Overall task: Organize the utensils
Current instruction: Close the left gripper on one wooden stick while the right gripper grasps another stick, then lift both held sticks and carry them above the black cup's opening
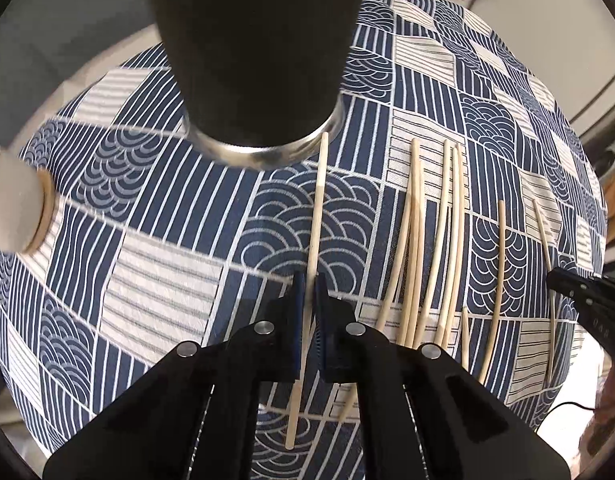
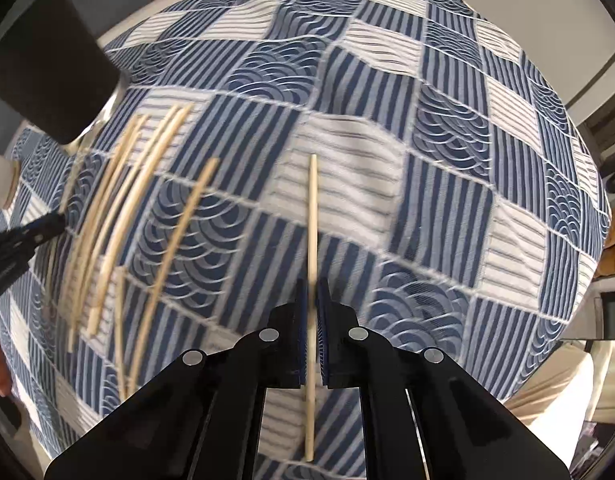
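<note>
My left gripper (image 1: 308, 280) is shut on a pale wooden chopstick (image 1: 318, 208) whose far tip reaches the metal base of a tall black cup (image 1: 259, 60) straight ahead. Several more chopsticks (image 1: 439, 240) lie on the patterned cloth to its right. My right gripper (image 2: 312, 284) is shut on another chopstick (image 2: 313, 216) and holds it over the cloth. In the right wrist view the loose chopsticks (image 2: 127, 208) lie to the left, the black cup (image 2: 47, 64) stands at the far left, and the left gripper's fingers (image 2: 47, 226) show below it.
A blue and white patterned tablecloth (image 1: 167, 288) covers the table. A small white cup with a wooden base (image 1: 19, 212) lies at the left edge. The right gripper's black body (image 1: 587, 296) shows at the right edge of the left wrist view.
</note>
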Demonstrator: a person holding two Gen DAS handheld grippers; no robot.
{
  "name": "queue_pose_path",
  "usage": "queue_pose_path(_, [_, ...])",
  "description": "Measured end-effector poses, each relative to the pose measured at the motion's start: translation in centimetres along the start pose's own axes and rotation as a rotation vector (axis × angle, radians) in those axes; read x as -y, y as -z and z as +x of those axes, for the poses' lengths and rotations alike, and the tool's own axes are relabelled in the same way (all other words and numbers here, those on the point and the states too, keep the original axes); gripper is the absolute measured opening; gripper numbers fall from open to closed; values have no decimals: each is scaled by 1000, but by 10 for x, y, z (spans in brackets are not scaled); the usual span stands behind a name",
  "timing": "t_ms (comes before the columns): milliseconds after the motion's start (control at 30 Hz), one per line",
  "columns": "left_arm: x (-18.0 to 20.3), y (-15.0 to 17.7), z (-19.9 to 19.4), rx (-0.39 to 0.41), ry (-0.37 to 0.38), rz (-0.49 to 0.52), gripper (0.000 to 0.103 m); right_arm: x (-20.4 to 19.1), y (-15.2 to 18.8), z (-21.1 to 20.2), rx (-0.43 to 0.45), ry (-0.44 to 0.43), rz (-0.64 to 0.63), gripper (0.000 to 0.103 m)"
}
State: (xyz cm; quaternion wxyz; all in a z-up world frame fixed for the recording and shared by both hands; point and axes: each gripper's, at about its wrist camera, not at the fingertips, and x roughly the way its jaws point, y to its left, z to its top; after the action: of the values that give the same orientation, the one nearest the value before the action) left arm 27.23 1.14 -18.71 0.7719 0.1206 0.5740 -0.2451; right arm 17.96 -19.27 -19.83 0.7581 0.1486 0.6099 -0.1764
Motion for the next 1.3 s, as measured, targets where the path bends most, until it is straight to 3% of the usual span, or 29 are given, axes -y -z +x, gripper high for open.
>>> queue_pose_path(67, [-5,4,1,-8,11,-52,5,14,-5,-2,-15,-59,4,4])
queue_pose_path(267, [-17,30,-10,-37,4,-157,4,54,-19,-6,-9,-116,14,4])
queue_pose_path(500, [-17,59,-25,-37,-84,-279,4,76,-15,-23,43,-149,-60,5])
queue_pose_path(667, [-8,74,-52,10,-119,-339,4,81,0,-50,114,-203,-149,5])
queue_pose_path(833, [4,81,-79,67,-162,-370,4,85,0,-73,193,-317,-221,5])
queue_pose_path(1100, [27,84,-121,187,-237,-438,4,80,-6,-105,333,-303,-363,5])
queue_pose_path(1200, [33,83,-138,216,-313,-428,4,80,-11,-117,367,-334,-382,5])
queue_pose_path(1300, [30,84,-155,239,-338,-444,4,77,-15,-131,407,-355,-409,5])
